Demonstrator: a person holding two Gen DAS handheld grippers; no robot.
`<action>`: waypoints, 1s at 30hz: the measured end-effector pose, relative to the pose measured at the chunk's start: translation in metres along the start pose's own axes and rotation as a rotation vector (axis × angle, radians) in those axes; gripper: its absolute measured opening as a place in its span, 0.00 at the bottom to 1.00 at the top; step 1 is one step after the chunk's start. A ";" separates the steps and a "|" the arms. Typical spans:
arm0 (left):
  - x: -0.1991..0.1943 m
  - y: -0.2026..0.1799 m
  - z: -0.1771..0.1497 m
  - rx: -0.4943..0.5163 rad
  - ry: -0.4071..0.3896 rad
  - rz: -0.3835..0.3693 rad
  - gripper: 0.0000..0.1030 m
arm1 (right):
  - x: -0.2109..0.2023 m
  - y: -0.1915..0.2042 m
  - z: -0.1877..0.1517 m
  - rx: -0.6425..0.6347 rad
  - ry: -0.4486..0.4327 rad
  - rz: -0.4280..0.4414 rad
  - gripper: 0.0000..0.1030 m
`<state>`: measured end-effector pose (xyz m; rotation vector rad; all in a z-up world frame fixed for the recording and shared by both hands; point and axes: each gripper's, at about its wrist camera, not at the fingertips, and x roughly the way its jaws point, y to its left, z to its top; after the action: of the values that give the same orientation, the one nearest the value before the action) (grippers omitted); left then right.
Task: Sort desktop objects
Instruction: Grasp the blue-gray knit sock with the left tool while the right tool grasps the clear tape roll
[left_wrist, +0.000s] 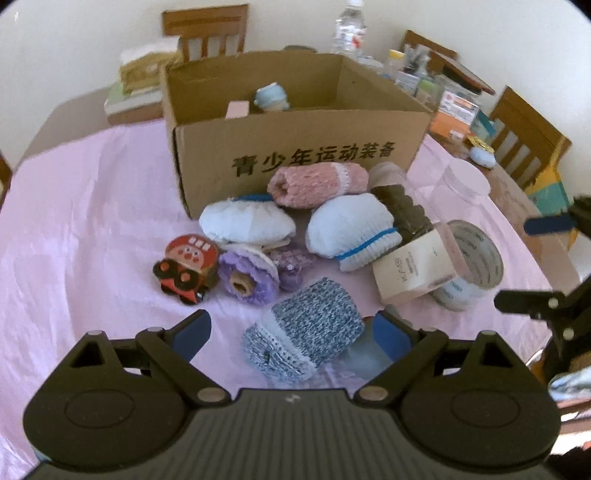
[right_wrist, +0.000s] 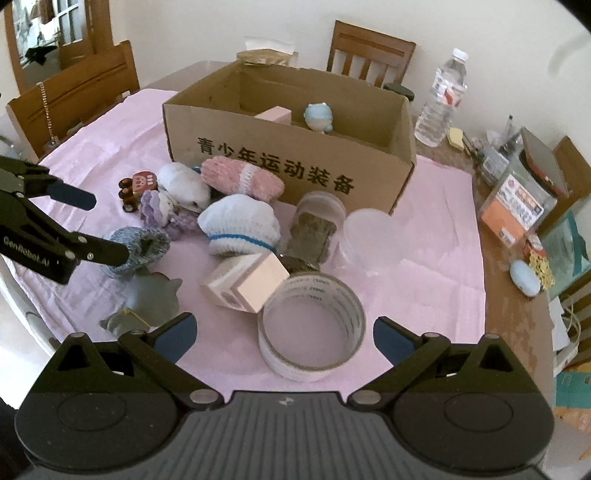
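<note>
A pink cloth (right_wrist: 424, 258) covers the table. At far centre, an open cardboard box (right_wrist: 295, 162) already holds 2 things: a pink block (right_wrist: 275, 115) and a pale blue figurine (right_wrist: 318, 117). Most sorting looks undone. From left to right, the left gripper (left_wrist: 291, 328), fingers spread wide, straddles a blue knitted sleeve (left_wrist: 306, 334) without pressing it. Behind lie a toy train (left_wrist: 186, 267), a purple knit (left_wrist: 248, 275), 2 white knits and a pink knit (left_wrist: 317, 183). At right, the right gripper (right_wrist: 284, 338), fingers also wide, brackets an untouched tape roll (right_wrist: 313, 328).

"青少年运动装备" on cardboard box (left_wrist: 295, 147)
</note>
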<state>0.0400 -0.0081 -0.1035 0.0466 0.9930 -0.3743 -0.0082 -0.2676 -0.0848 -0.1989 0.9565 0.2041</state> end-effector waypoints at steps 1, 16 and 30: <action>0.002 0.001 0.000 -0.014 0.007 0.006 0.92 | 0.001 -0.001 -0.001 0.003 0.004 0.005 1.00; 0.021 0.005 0.001 -0.140 0.061 0.010 0.91 | 0.033 -0.027 -0.010 0.039 0.049 0.049 1.00; 0.038 0.005 0.000 -0.213 0.106 0.019 0.89 | 0.065 -0.034 -0.006 -0.026 0.073 0.104 1.00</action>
<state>0.0597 -0.0146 -0.1355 -0.1183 1.1318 -0.2489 0.0329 -0.2967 -0.1391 -0.1812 1.0377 0.3067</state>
